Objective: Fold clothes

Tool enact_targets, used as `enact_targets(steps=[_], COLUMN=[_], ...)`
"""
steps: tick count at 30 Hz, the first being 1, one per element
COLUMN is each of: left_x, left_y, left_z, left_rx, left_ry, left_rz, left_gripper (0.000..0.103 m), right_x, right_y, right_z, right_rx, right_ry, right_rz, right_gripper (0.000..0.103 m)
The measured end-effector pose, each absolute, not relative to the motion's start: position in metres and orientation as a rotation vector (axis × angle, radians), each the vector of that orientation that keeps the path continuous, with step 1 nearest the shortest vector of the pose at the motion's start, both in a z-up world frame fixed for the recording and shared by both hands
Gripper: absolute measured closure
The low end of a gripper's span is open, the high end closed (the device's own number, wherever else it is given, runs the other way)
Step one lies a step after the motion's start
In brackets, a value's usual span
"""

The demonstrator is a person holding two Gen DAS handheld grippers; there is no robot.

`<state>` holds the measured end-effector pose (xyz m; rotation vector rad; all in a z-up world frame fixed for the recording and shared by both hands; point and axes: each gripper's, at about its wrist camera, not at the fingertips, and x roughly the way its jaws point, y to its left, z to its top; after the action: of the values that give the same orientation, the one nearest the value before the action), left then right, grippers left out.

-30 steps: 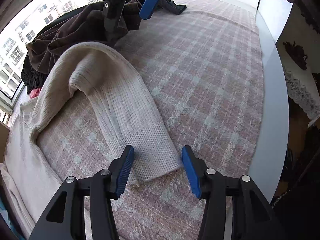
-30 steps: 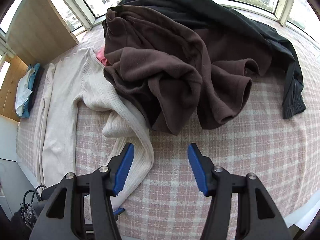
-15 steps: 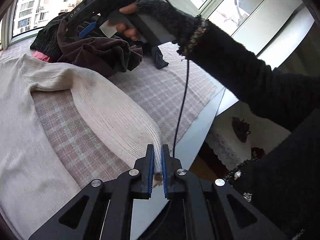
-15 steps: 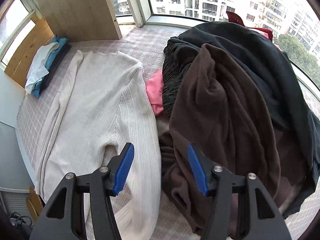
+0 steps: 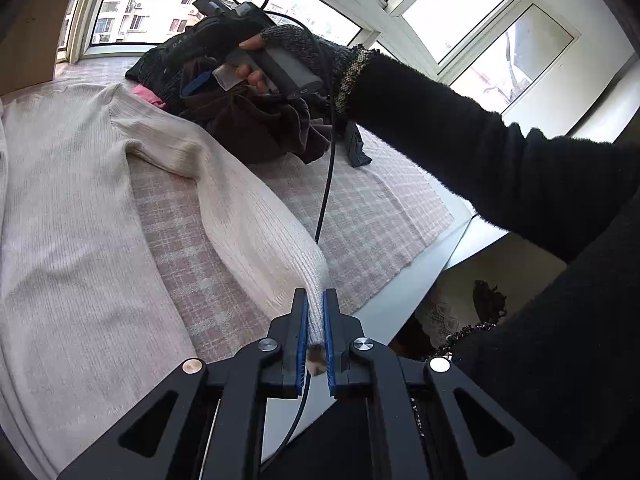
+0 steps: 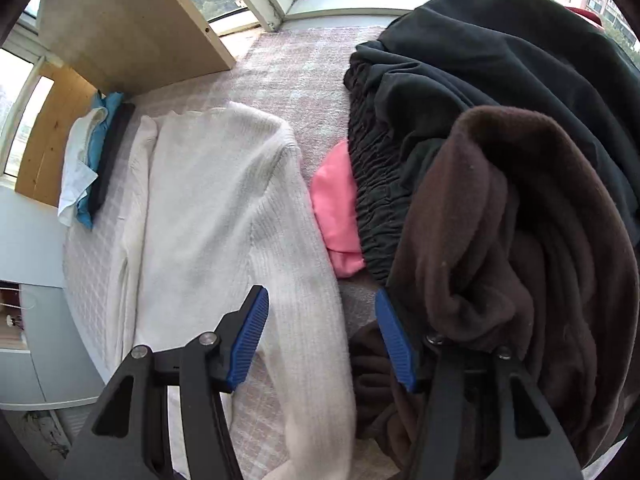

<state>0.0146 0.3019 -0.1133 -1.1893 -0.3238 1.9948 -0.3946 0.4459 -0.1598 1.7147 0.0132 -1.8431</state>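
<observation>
Since a second ago, closed left gripper [image 5: 316, 328] on the cuff of the cream sweater's sleeve [image 5: 256, 232], lifted off the checked bedcover [image 5: 372, 216] near its edge. Right gripper [image 6: 320, 336] swung over the sweater [image 6: 216, 208] body beside the dark clothes pile [image 6: 500, 200], jaws wide, holding nothing. Step judged: sleeve fold; next, carry cuff across the body.

ribbed knit cream sweater [image 5: 72, 216]
</observation>
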Motion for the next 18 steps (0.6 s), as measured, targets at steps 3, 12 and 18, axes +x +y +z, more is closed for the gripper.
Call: enact_targets(steps=[3,12,18], left_x=[0.017,0.024,0.046], left_y=[0.299,0.278,0.245], left_z=[-0.113,-0.115,-0.127], left_rx=[-1.177,-1.151,-1.115], left_ry=[-0.321,-0.384,-0.555], left_rz=[2.002,2.042,2.067], left_gripper=[0.096,0.096,0.096], right_x=[-0.385,-0.383,-0.389], right_y=[0.427,0.408,0.381], right_z=[-0.169,-0.191,-0.142], right_rx=[1.734,1.775,1.736], right_ry=[0.158,0.194,0.201], right_rz=[-1.832,-1.739,-1.772], right_gripper=[0.048,0.097,0.097])
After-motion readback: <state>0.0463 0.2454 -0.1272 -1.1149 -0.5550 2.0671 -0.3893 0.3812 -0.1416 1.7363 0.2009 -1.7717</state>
